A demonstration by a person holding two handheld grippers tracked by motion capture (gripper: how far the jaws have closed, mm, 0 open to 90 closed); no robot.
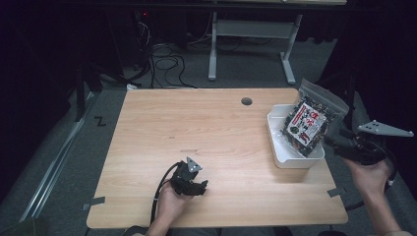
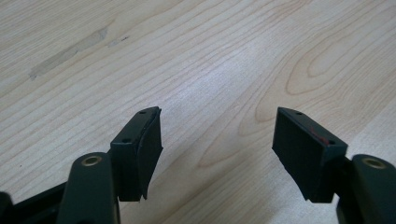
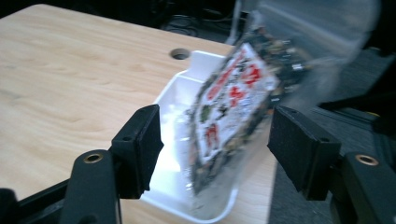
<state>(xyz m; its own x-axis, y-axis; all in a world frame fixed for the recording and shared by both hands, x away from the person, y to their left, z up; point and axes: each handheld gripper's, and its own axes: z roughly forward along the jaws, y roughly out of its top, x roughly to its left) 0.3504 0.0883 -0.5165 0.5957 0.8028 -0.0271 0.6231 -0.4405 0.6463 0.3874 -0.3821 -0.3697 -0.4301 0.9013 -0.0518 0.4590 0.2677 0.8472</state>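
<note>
A: status on the bag [image 1: 309, 123]?

B: sitting in the white tray [image 1: 295, 160], bottom end down inside, top leaning back over the tray's far-right rim. Half in, not flat. Blurred in the right gripper view, so can't tell if it's settled.

A: right gripper [image 1: 339, 142]?

B: just right of the tray, off the table edge. Jaws wide apart, holding nothing. In its own view the bag [image 3: 233, 107] sits between the pads [image 3: 144, 140] but farther off, no contact that I can see.

A: left gripper [image 1: 195, 186]?

B: well left of the tray, near the front edge of the table [image 1: 196, 123]. Jaws wide apart, empty, bare wood [image 2: 196, 56] under them.

A: risks?

B: imo main one: bag is top-heavy on that lean, could tip out over the rim and go off the table, since the tray is right at the edge. 2nd: a regrab on the slick clear top may slip, or nudge the tray itself. Tray looks light, nothing bracing it.

A: fix?

B: brace the tray w/ left, push the bag down flat.
</note>
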